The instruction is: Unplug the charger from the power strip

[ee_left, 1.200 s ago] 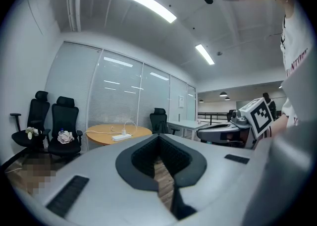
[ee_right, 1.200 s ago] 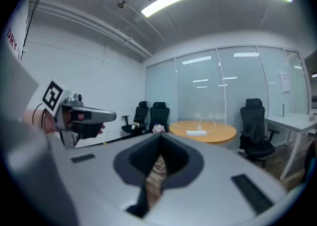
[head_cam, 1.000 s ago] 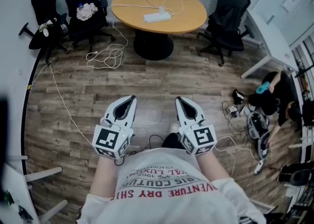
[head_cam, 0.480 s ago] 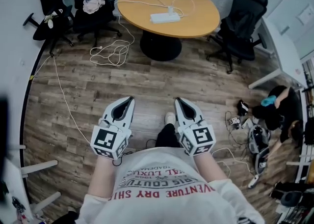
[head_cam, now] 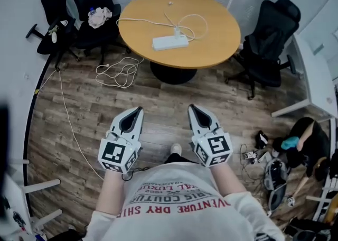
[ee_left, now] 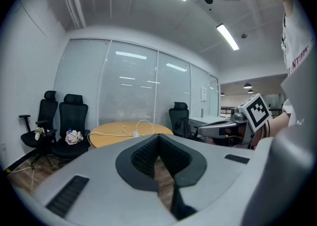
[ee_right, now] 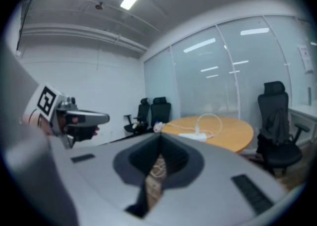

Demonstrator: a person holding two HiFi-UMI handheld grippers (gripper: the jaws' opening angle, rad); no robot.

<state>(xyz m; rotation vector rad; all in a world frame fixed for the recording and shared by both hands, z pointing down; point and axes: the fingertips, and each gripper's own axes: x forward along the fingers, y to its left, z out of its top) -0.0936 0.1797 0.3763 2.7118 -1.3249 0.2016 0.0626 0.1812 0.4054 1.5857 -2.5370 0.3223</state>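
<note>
Brown wooden floor [head_cam: 158, 97] fills this room, and glass walls stand at the back. Since a moment ago the round counter [head_cam: 211, 49] has come closer and looks bigger in the head view. So the person is walking up to it, and both tools have come along, held out in front of the body. I think the job has not really begun yet; this is only the walk over.

The left tool [head_cam: 139, 110] is clenched, tips together, with nothing in it. The right tool [head_cam: 191, 108] is clenched too, and also empty. Behind their tips only the floor peeks through.

The power strip [head_cam: 170, 43] lies flat near the middle of the counter, well apart from both tools. It is a long white plastic block. The charger [head_cam: 178, 35] is a small white lump sitting on one end of it, and it looks still plugged in. A thin white cable [head_cam: 196, 19] bends in a soft loop from there across the counter.

The counter top is smooth and yellow-brown, on a dark round foot. Black office chairs [head_cam: 272, 28] stand around it. A crumpled cloth [head_cam: 99, 17] sits on one chair at the left. A white cord [head_cam: 119, 70] lies tangled on the floor beside the counter.

One tool will have to open before it can pinch the charger.
</note>
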